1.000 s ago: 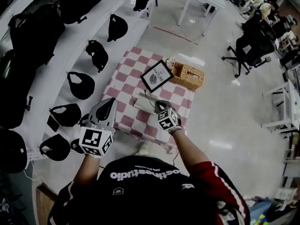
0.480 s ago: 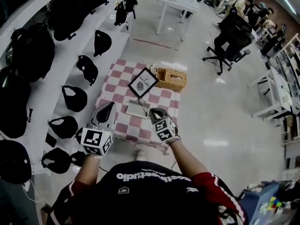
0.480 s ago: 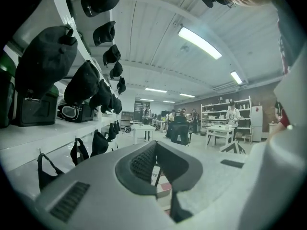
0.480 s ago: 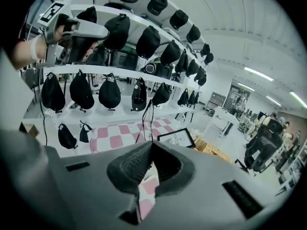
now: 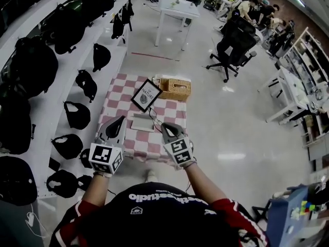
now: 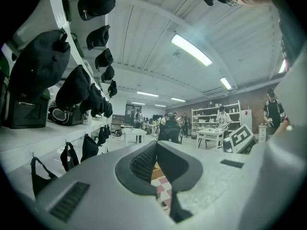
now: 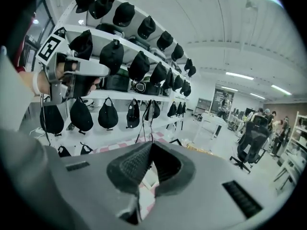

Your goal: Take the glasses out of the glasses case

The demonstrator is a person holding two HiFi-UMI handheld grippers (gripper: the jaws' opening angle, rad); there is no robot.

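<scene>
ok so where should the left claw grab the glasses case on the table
Likely its left short end, coming in level from the left: the glasses case lies flat on the checkered cloth, that end faces the left claw, and the right claw holds the glasses by its right end.

I read "NATURE" on the black-framed sign (image 5: 147,95) standing on the checkered cloth (image 5: 119,94), white upside-down lettering across the person's shirt (image 5: 162,196) ending in "studio", the rest unclear

Two tools in hand, left gripper (image 5: 122,119) and right gripper (image 5: 164,126); centre frame, one checked cloth (image 5: 117,94), glasses case (image 5: 141,122), glasses (image 5: 153,115), framed sign (image 5: 145,94), wicker basket (image 5: 175,88).
</scene>
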